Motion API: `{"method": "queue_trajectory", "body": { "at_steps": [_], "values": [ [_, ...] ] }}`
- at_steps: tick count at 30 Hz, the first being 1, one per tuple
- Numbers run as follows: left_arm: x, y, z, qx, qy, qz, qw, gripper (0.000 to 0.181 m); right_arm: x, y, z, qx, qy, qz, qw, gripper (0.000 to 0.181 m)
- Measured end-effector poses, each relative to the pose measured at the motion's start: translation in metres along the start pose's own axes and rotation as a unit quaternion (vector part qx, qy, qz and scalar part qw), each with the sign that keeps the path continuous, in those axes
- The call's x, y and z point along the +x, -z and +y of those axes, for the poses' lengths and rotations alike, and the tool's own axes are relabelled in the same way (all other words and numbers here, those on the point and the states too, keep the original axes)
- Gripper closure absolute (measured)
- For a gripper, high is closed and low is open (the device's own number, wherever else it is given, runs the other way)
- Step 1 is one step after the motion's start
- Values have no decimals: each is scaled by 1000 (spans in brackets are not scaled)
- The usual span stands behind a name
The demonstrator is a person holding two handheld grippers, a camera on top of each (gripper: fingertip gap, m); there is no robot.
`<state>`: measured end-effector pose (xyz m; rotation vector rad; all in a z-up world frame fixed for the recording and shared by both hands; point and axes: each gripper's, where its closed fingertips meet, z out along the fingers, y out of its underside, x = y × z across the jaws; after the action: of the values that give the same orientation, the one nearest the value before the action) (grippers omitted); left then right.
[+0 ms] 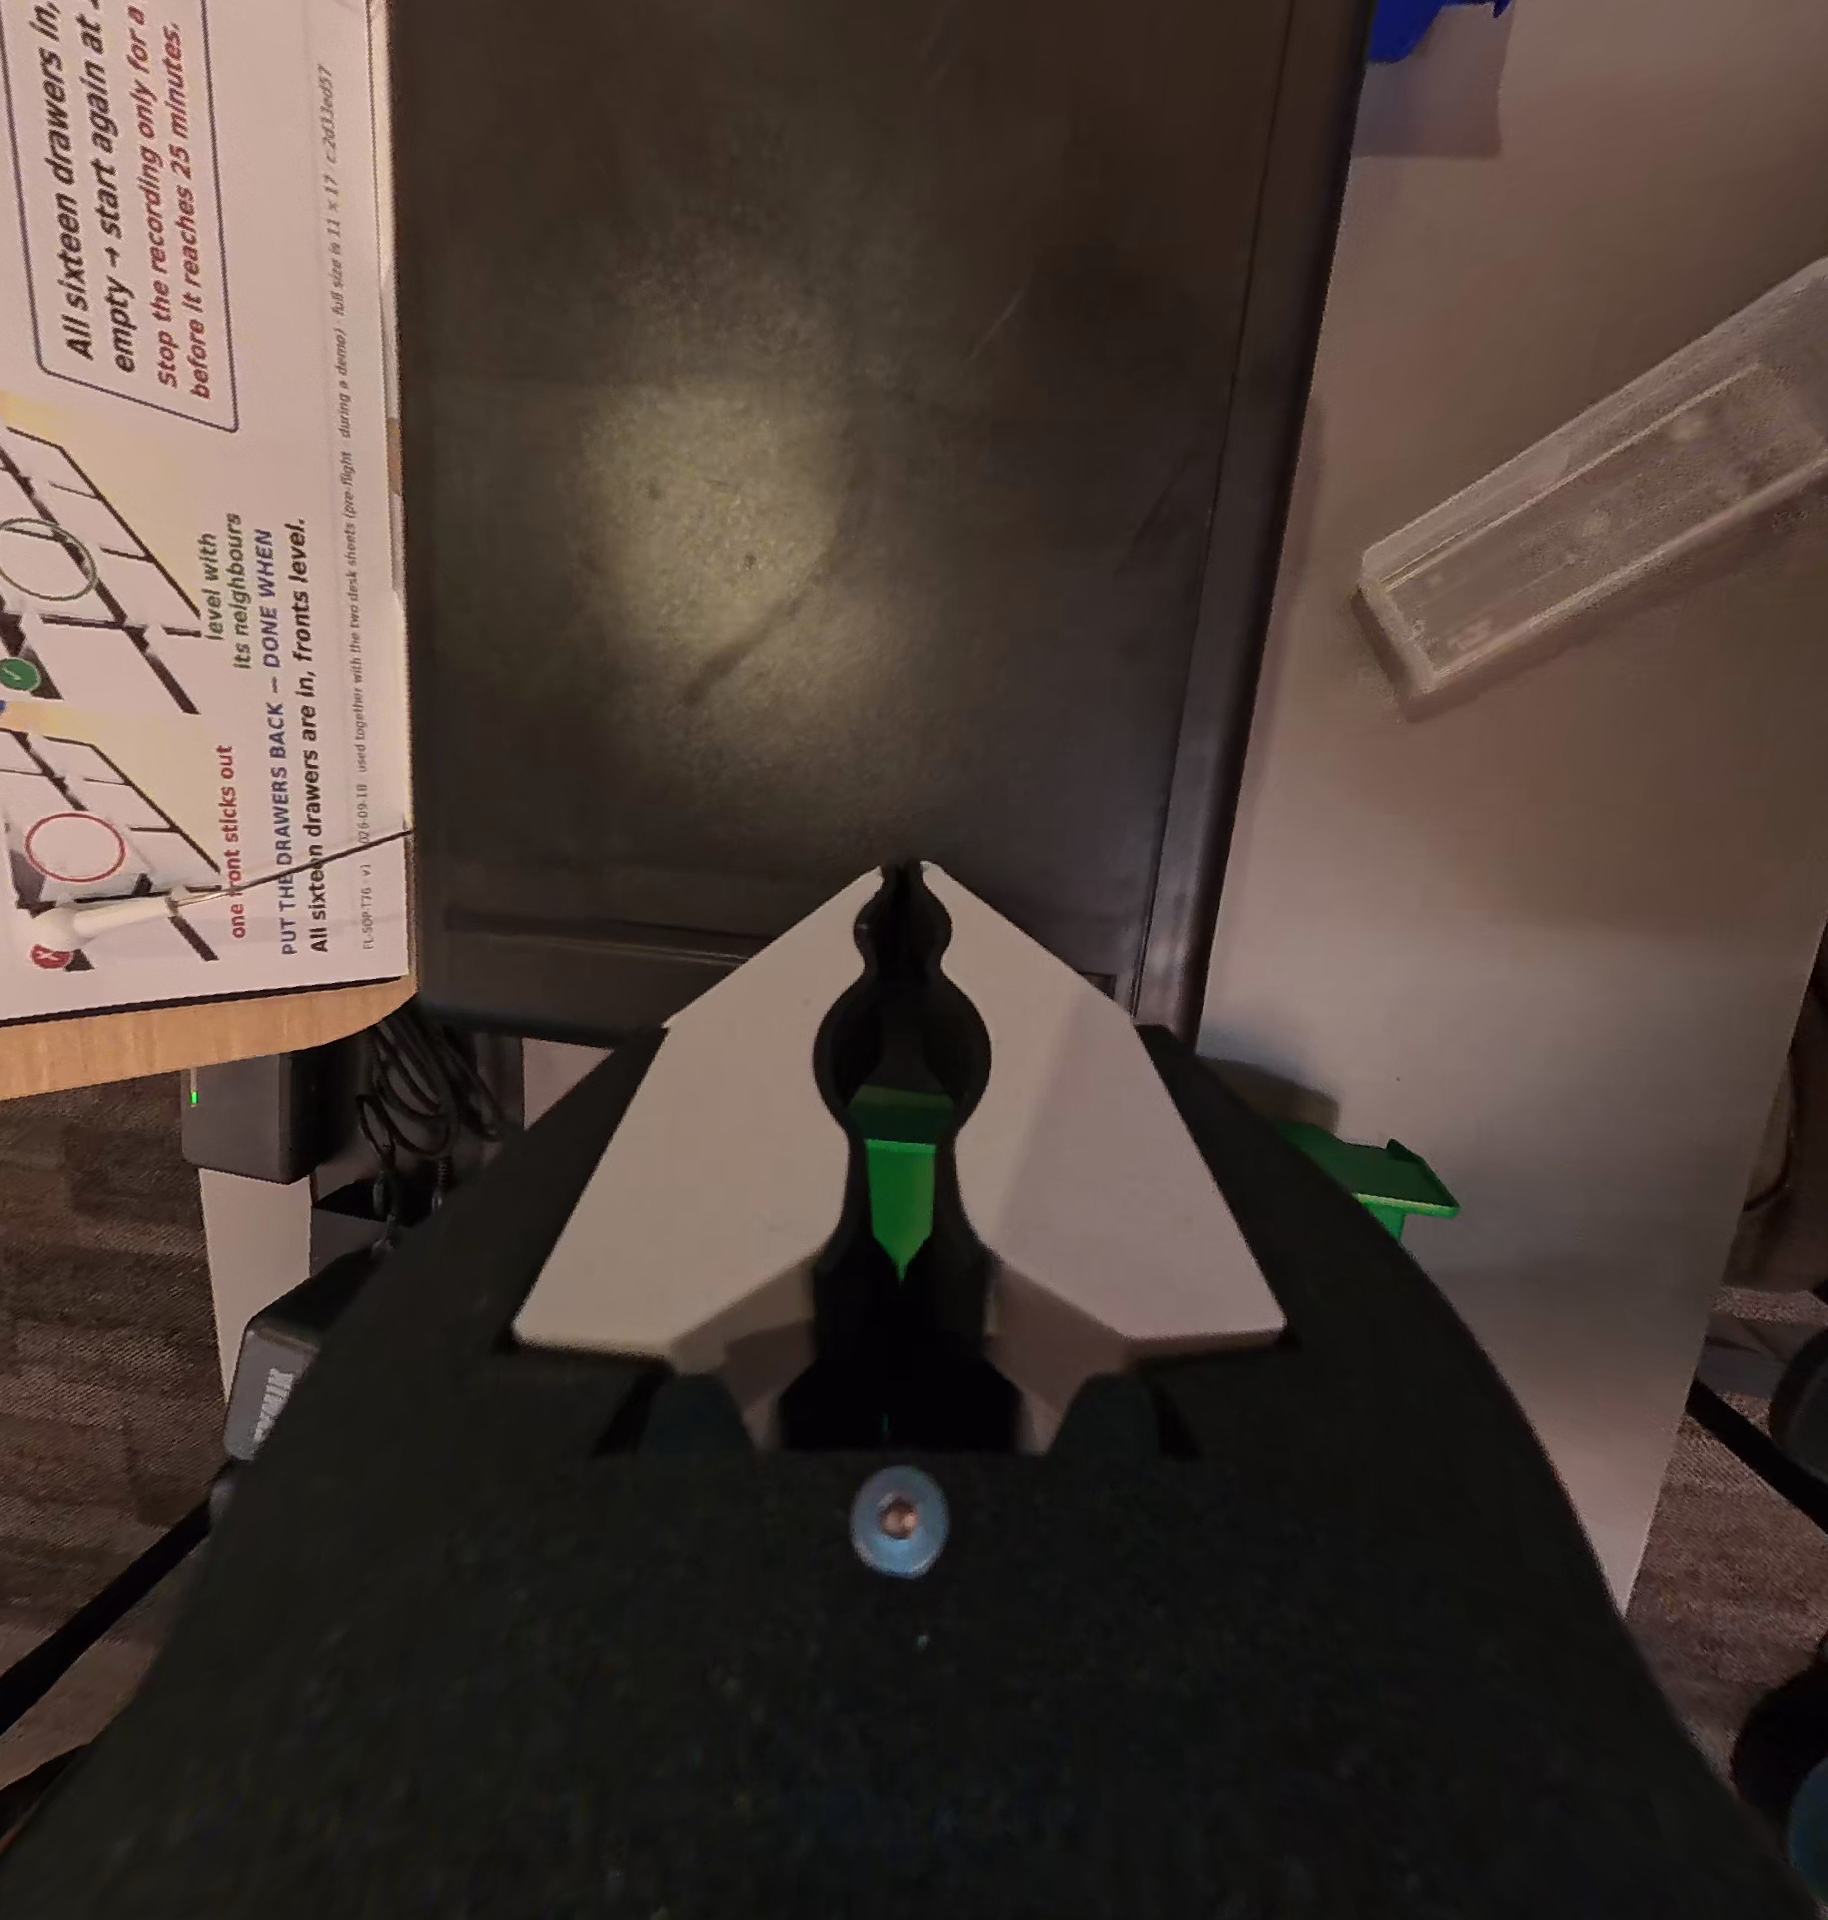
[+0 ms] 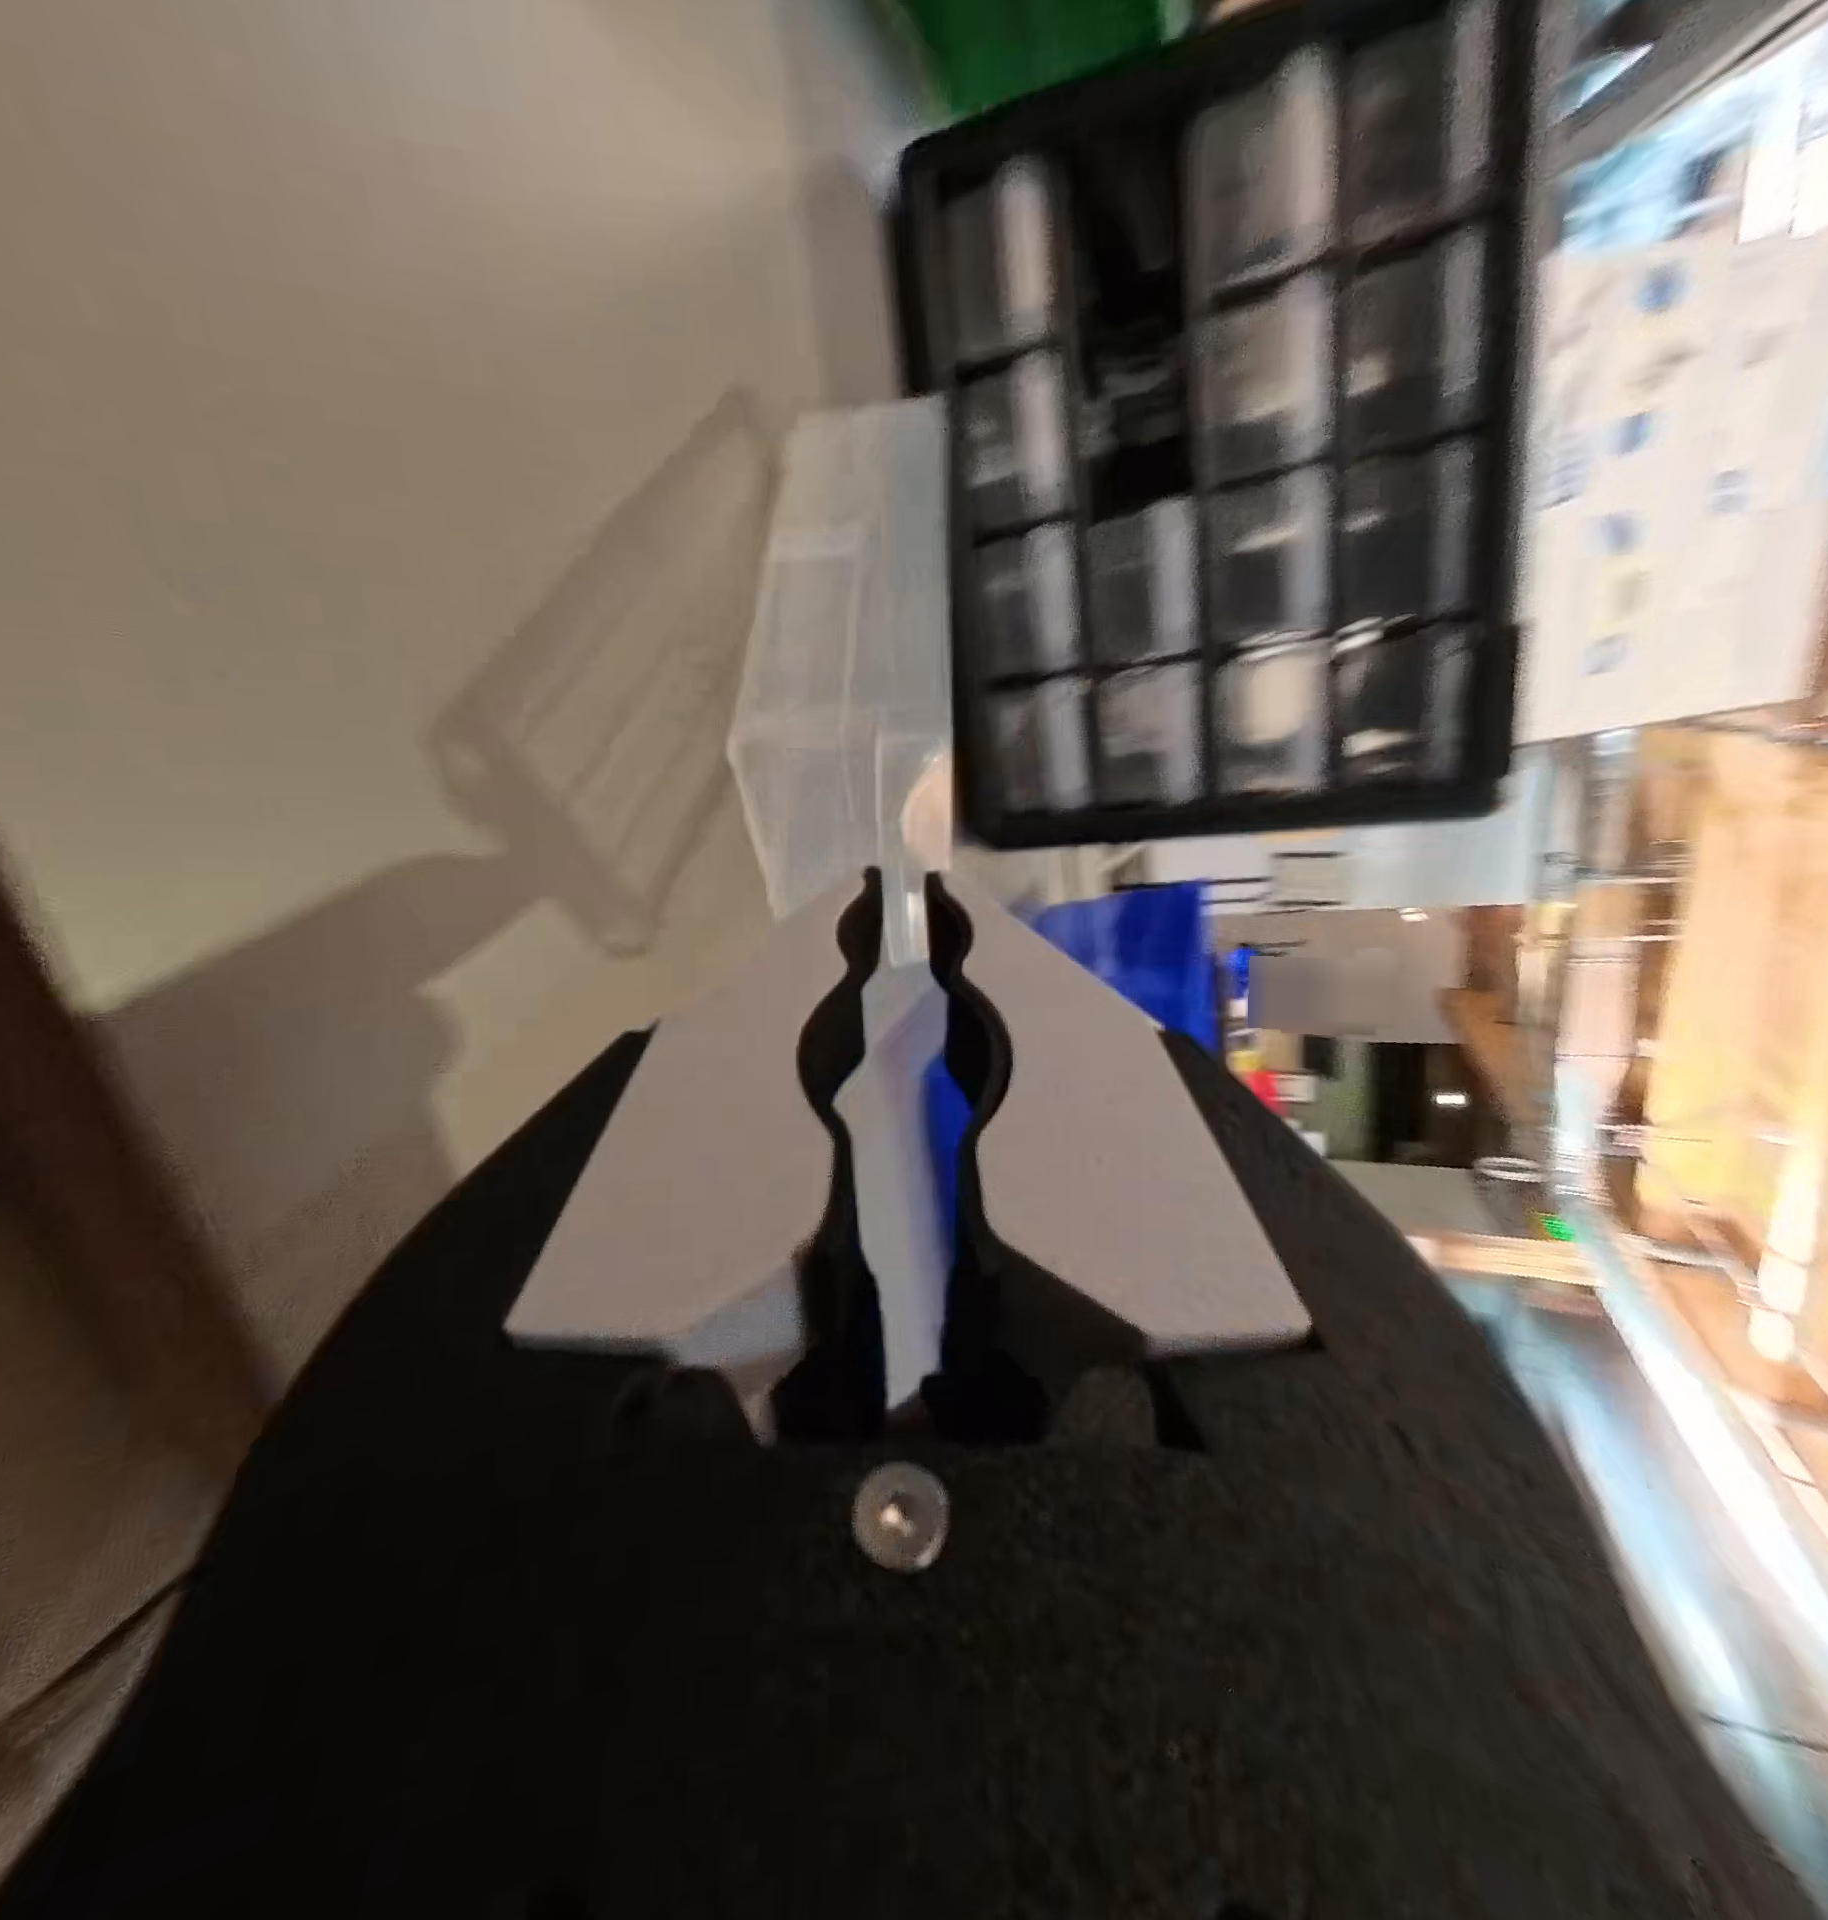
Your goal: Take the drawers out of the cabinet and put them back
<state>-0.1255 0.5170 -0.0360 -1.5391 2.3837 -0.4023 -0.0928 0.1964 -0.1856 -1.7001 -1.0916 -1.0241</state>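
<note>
In the right wrist view the black cabinet (image 2: pixel 1211 447) shows its grid of clear drawers, with an empty slot (image 2: pixel 1128 416) in the second column. My right gripper (image 2: pixel 901 883) is shut on the front tab of a clear drawer (image 2: pixel 848 644), which hangs in front of the cabinet's left edge. Another clear drawer (image 2: pixel 598 717) lies on the white table (image 2: pixel 318 364). In the left wrist view my left gripper (image 1: pixel 902 875) is shut, its tips close to a flat black panel (image 1: pixel 837 468). A clear drawer (image 1: pixel 1637 488) lies on the table to its right.
A printed instruction sheet on cardboard (image 1: pixel 162 520) lies left of the black panel. A blue object (image 2: pixel 1138 956) sits below the cabinet in the right wrist view. Cables and a black power brick (image 1: pixel 266 1122) hang below the table edge. The right wrist view is motion-blurred.
</note>
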Motion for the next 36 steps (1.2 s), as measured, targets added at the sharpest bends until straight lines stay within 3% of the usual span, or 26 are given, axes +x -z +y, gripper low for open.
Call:
{"method": "queue_trajectory", "body": {
  "at_steps": [3,5,7,10,11,13,16,21,22,25,27,30,32,34,36],
  "values": [
    [0,0,0,5,1,2,1000,181,-18,11,16,-20,-59,-54,997,172],
    [0,0,0,7,0,2,1000,181,-29,19,21,-42,-143,-113,982,157],
    [0,0,0,7,-2,2,1000,181,-41,34,15,-49,-255,-201,945,145],
    [0,0,0,9,-6,1,1000,181,-29,39,-3,-83,-421,-263,864,127],
    [0,0,0,10,-7,0,1000,181,-24,32,-4,-127,-451,-272,841,109],
    [0,0,0,12,-8,0,1000,181,-14,11,-3,-207,-483,-265,809,98],
    [0,0,0,16,-8,2,1000,181,-17,-26,-11,-247,-494,-288,782,96],
    [0,0,0,25,-6,9,1000,181,-60,-52,-16,-303,-425,-401,753,101],
    [0,0,0,27,-4,10,1000,181,-56,-53,-17,-302,-421,-402,755,118],
    [0,0,0,31,-4,12,999,181,-34,-40,-17,-279,-372,-411,784,121],
    [0,0,0,29,-5,14,999,181,2,-29,-5,-253,-345,-395,813,122],
    [0,0,0,24,-5,17,1000,181,78,-28,53,-239,-314,-336,855,122],
    [0,0,0,23,-2,14,1000,181,116,-36,105,-234,-246,-321,884,122],
    [0,0,0,24,2,10,1000,181,133,-56,153,-230,-164,-329,901,122],
    [0,0,0,24,9,8,1000,181,133,-91,188,-220,-143,-351,899,121]
  ]
}}
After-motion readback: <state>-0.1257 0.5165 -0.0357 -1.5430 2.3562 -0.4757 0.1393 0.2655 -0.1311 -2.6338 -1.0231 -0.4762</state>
